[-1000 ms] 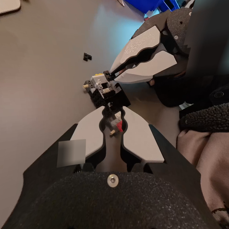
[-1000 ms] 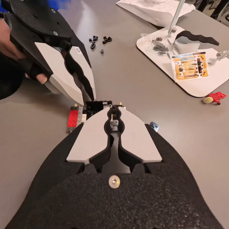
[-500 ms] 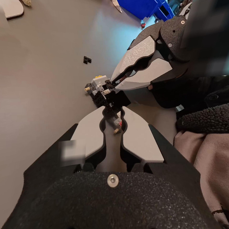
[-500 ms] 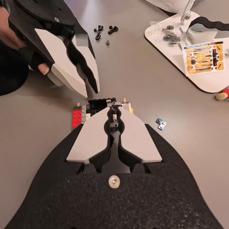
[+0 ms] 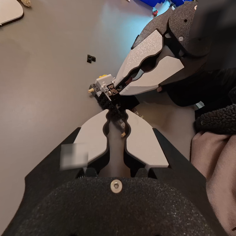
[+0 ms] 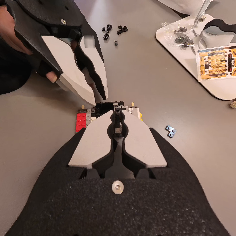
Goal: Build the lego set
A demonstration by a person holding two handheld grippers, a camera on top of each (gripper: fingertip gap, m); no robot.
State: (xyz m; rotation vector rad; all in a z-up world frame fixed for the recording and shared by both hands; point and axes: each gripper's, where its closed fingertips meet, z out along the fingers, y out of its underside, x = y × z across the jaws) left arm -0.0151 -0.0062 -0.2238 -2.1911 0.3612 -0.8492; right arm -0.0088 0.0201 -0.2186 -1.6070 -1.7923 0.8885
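Pinching small black plate (image 6: 117,110) at tips, right gripper (image 6: 117,112) has jaws nearly closed, plate touching top of model (image 6: 108,112) at frame centre. Left gripper (image 5: 116,113) jaws narrow, tips at model's (image 5: 109,97) black end; grip unclear. Model sits on grey table (image 6: 146,76). Loose corner plate (image 6: 171,131) at right; sticker sheet (image 6: 217,63) on white tray (image 6: 217,89), upper right.
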